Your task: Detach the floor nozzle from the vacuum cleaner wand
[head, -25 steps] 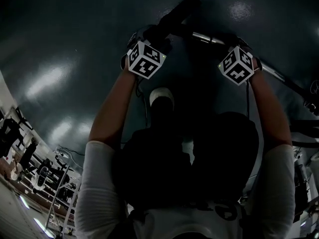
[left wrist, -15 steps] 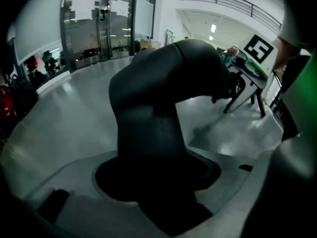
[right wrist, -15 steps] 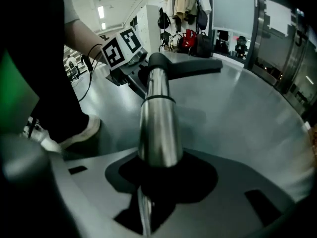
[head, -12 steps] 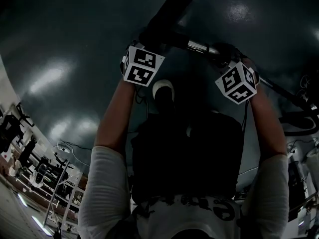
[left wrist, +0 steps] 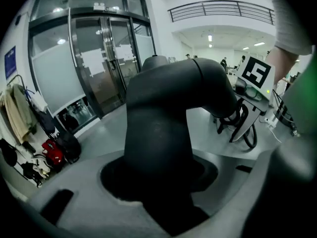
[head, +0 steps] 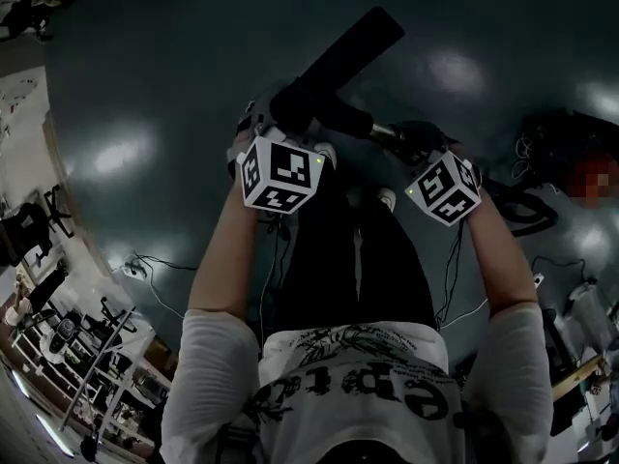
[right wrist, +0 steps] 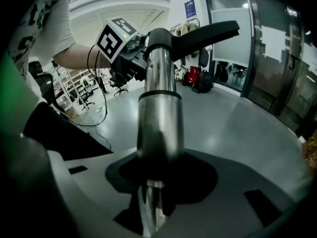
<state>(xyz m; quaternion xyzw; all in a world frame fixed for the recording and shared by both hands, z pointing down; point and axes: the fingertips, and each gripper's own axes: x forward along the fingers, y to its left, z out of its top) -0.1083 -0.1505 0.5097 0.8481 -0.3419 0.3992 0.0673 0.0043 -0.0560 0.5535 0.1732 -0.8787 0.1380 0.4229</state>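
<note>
The left gripper (head: 288,122) is clamped on the thick black plastic elbow neck (left wrist: 163,108) of the floor nozzle. In its own view the jaws stand partly apart, with the neck filling the gap and both pads pressed on it. Beyond this gripper, up and to the right, the long black bar-shaped nozzle head (head: 350,51) sticks out slantwise over the glossy dark grey floor (head: 135,85). The white marker cube (head: 280,174) on this gripper faces the head camera.

Between the two grippers a short piece of the shiny silver metal wand tube (head: 384,130) shows. The nozzle neck seems to be seated on it yet, though the head view is too dark to be sure of the joint.

The right gripper (head: 414,148) is closed on that wand tube (right wrist: 159,128), its jaws partly apart around the round metal. In its view the tube runs straight away from the jaws to the black neck, with the left gripper just beyond.

Against the frame a second ago, both grippers and the vacuum end have come well up from the floor. The person, then bent low over bent knees, now stands upright. The jaws have also drawn in tighter on the neck and the tube.
</note>
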